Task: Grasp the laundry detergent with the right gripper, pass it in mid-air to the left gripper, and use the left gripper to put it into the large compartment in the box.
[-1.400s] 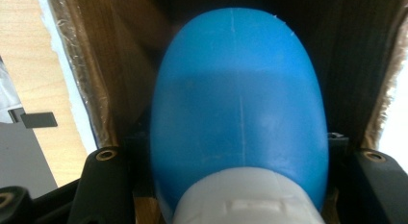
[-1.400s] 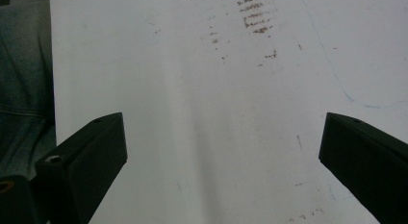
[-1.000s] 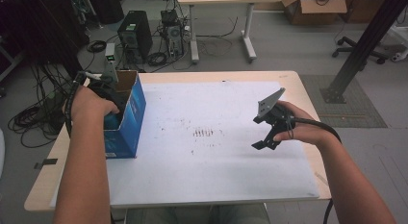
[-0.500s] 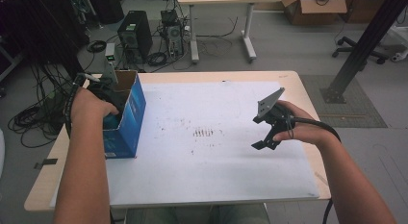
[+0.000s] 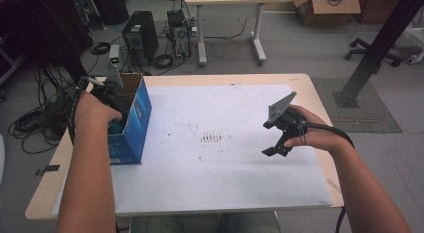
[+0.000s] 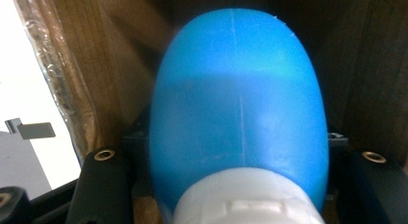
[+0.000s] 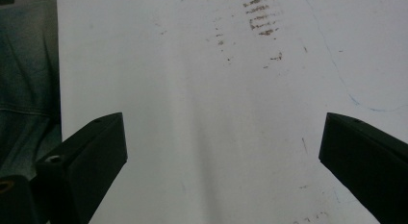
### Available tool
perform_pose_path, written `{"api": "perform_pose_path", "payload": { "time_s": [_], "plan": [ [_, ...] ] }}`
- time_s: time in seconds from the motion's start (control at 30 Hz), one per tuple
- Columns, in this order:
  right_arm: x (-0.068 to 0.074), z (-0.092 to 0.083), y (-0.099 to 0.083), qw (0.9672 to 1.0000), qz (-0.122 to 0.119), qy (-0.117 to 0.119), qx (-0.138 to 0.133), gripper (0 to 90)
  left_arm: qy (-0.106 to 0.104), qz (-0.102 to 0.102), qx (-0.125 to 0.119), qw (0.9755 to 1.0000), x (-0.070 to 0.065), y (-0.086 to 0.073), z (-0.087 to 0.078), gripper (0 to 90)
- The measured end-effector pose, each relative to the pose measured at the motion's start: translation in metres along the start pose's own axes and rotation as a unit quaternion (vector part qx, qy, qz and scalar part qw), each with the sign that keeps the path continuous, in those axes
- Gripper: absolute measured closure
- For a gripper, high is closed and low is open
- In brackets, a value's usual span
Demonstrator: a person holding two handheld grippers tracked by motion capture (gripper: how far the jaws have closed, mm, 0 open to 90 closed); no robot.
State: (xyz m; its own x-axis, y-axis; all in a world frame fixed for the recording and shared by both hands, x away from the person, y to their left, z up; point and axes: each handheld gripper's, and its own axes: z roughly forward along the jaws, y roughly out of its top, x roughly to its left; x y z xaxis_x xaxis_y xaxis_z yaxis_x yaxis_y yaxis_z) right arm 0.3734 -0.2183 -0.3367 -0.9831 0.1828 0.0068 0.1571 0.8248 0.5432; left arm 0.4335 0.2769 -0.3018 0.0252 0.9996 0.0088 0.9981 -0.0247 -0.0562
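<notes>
Nothing has shifted this past second: the left tongs stay clamped on the blue bottle inside the box at the surface's left edge, lift pending, right tongs wide, idle.

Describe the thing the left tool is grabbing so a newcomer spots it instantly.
Start at the white-covered table, then go to the open blue cardboard box standing at its left edge. Inside, between the brown inner walls, the left tool is clamped on a blue bottle. Its smooth rounded blue body and ribbed white cap set it apart from the carton around it.
</notes>
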Motion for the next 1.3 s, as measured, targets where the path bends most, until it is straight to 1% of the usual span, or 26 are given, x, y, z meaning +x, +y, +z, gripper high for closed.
{"api": "perform_pose_path", "payload": {
  "time_s": [0.13,0.2,0.3,0.47,0.6,0.83,0.97,1.07,1.17,1.3],
  "plan": [
    [0.0,0.0,-0.001,1.0,-0.001,0.001,-0.002,2.8,-0.002,-0.007,-0.003,1.0,0.001,-0.001,0.0,37.7],
    [0.0,0.0,-0.002,1.0,-0.001,0.002,-0.002,2.8,-0.004,-0.007,-0.002,1.0,0.002,-0.001,0.0,36.9],
    [0.0,0.0,-0.003,1.0,-0.001,0.002,-0.003,2.8,-0.014,-0.011,-0.001,0.9998,0.002,-0.002,-0.001,33.9],
    [0.0,0.0,-0.004,1.0,0.0,0.002,-0.006,2.8,-0.011,-0.008,-0.005,0.9999,0.0,-0.002,-0.006,32.5],
    [0.001,0.0,-0.005,1.0,-0.001,0.003,-0.007,2.9,-0.005,-0.009,-0.008,0.9999,-0.002,-0.003,-0.011,32.4],
    [0.001,0.0,-0.006,0.9999,-0.002,0.004,-0.011,2.8,-0.003,-0.01,-0.015,0.9998,-0.004,-0.007,-0.022,30.9],
    [0.002,-0.001,-0.005,0.9999,-0.004,0.003,-0.012,2.8,-0.006,-0.014,-0.022,0.9996,-0.004,-0.009,-0.03,28.2],
    [0.002,-0.002,-0.005,0.9999,-0.004,0.003,-0.014,2.8,-0.004,-0.014,-0.021,0.9997,-0.004,-0.01,-0.034,25.8],
    [0.003,-0.002,-0.005,0.9999,-0.005,0.003,-0.015,2.8,-0.002,-0.017,-0.024,0.9996,-0.005,-0.012,-0.039,24.0],
    [0.004,-0.004,-0.005,0.9998,-0.006,0.002,-0.016,2.8,0.005,-0.013,-0.025,0.9996,-0.007,-0.014,-0.046,20.9]
  ]
}}
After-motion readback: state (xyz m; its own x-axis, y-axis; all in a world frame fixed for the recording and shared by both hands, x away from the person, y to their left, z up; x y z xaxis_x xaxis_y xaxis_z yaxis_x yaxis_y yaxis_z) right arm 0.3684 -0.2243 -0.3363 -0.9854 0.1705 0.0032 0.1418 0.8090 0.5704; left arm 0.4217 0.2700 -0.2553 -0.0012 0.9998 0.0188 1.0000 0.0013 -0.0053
